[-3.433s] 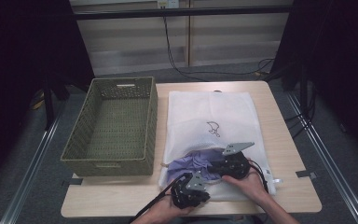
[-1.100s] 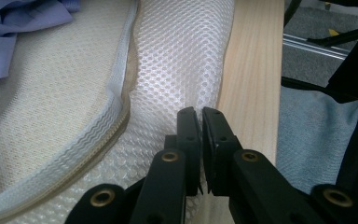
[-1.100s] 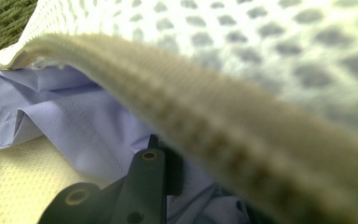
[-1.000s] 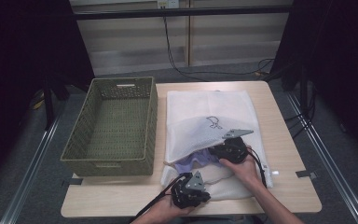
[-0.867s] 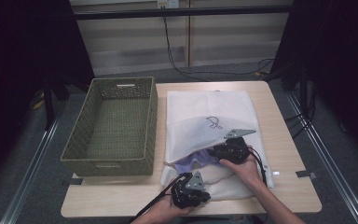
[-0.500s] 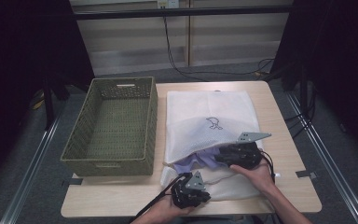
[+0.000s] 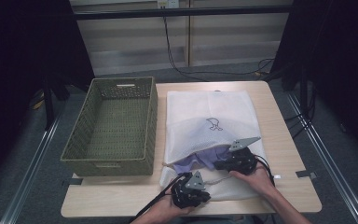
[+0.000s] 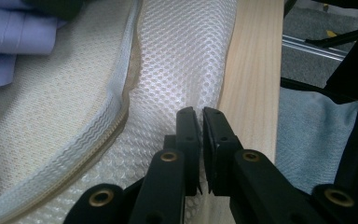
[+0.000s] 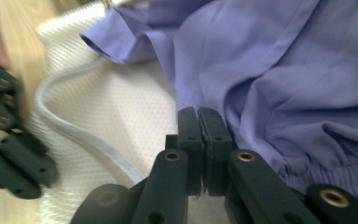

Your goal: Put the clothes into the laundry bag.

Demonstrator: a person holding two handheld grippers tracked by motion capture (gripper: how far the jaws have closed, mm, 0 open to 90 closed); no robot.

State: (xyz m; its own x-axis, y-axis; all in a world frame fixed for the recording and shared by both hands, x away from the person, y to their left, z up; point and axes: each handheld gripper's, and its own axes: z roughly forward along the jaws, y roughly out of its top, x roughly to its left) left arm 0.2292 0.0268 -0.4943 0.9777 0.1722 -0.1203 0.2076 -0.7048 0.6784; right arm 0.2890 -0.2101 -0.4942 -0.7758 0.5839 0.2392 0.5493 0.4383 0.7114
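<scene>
Your right gripper sits at the mouth of the white mesh laundry bag, its jaws having just snapped together; in the right gripper view they are pressed flat against each other right at the edge of the purple garment, and you cannot tell whether a thin fold of that cloth is caught between them. The garment lies half out of the bag's opening, bunched between your two tools — most of it under the mesh, a sleeve or hem spilling toward you. Your left gripper rests at the near edge of the table, and in the left gripper view its jaws are clamped on the bag's lower mesh layer, just beside the zipper that curves away to the left. The bag covers the right half of the tabletop, its far end near the back edge. The green woven basket stands to the left, just beside the bag. Bare wood runs along the right side and the near edge — the widest free strip lies to the right of your right hand.
</scene>
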